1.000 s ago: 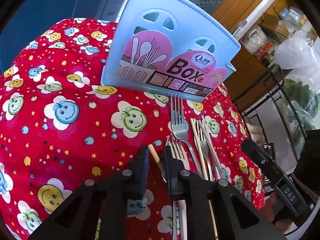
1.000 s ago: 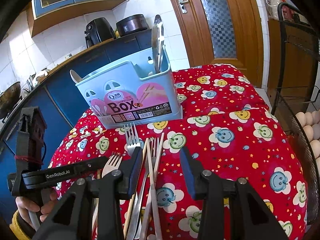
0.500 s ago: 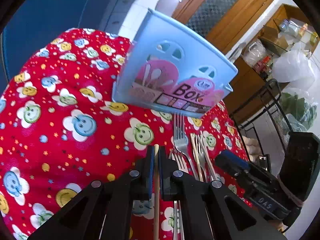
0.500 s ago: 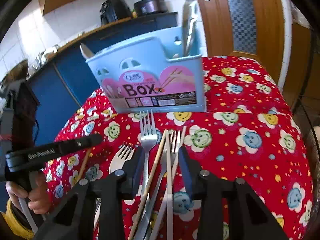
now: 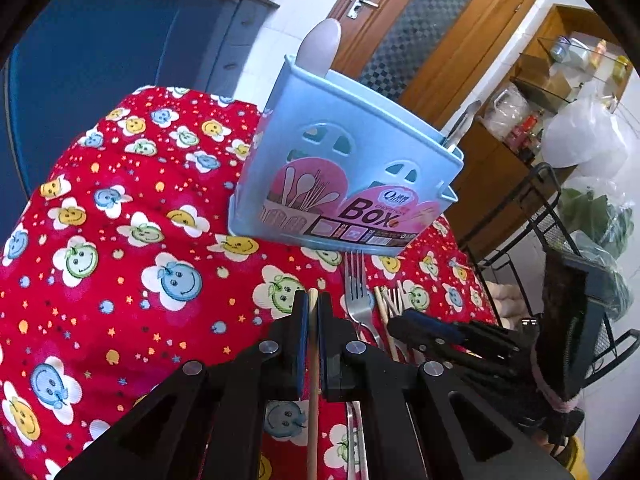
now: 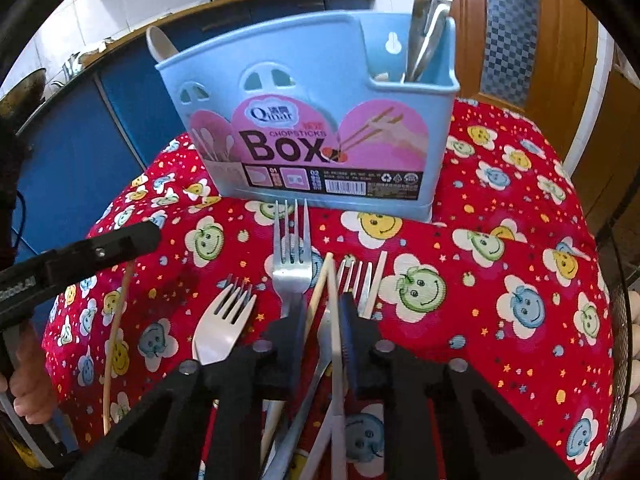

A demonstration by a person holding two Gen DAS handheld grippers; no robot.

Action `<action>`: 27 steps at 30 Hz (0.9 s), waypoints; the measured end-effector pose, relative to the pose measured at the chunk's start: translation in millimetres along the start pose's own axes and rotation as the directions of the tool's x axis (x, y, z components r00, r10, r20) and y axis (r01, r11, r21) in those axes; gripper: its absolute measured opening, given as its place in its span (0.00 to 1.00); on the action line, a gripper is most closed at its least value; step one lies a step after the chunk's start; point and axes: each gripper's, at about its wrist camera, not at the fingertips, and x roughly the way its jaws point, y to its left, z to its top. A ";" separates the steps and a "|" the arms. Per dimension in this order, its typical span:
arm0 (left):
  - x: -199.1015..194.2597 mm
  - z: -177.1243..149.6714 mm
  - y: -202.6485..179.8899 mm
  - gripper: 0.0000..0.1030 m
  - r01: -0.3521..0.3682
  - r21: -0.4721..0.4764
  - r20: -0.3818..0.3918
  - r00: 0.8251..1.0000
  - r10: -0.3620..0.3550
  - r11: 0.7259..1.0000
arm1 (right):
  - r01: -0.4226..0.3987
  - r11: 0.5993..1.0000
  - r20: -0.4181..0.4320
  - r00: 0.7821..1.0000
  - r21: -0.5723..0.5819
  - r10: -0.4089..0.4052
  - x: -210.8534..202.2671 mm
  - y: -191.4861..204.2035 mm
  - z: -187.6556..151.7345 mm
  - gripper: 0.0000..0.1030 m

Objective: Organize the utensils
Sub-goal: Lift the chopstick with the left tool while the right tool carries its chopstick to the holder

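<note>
Left tongs [image 5: 313,312]: pinching one chopstick [image 5: 312,412].
Right tongs [image 6: 324,320]: closing around pale chopstick [image 6: 335,320]; grip unclear.
Risk: neighbouring fork [image 6: 291,268] could snag.

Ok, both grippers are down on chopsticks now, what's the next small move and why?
Probably lift the left gripper toward the blue box: its fingers are shut on a wooden chopstick, already clear of the pile. The right gripper has only narrowed around crossed chopsticks beside the forks, so it should wait.

The left gripper [image 5: 313,308] has clamped and lifted one chopstick [image 5: 313,408], while the right gripper's [image 6: 322,320] fingers narrowed around the pile.
</note>
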 end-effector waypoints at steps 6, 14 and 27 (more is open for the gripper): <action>-6.5 3.0 -5.2 0.04 0.003 0.017 0.022 1.000 -0.003 1.000 | -0.011 1.000 0.009 1.000 0.016 0.011 -3.1 0.0 0.7 0.06; -18.9 4.8 -11.4 0.04 0.004 0.033 0.064 0.998 -0.006 0.999 | -0.109 0.990 0.144 0.985 0.093 0.095 -44.7 -12.1 0.5 0.06; -53.7 14.0 -33.2 0.04 0.013 0.088 0.174 0.984 -0.029 0.996 | -0.161 0.977 0.330 0.938 0.138 0.108 -104.2 -18.9 1.1 0.06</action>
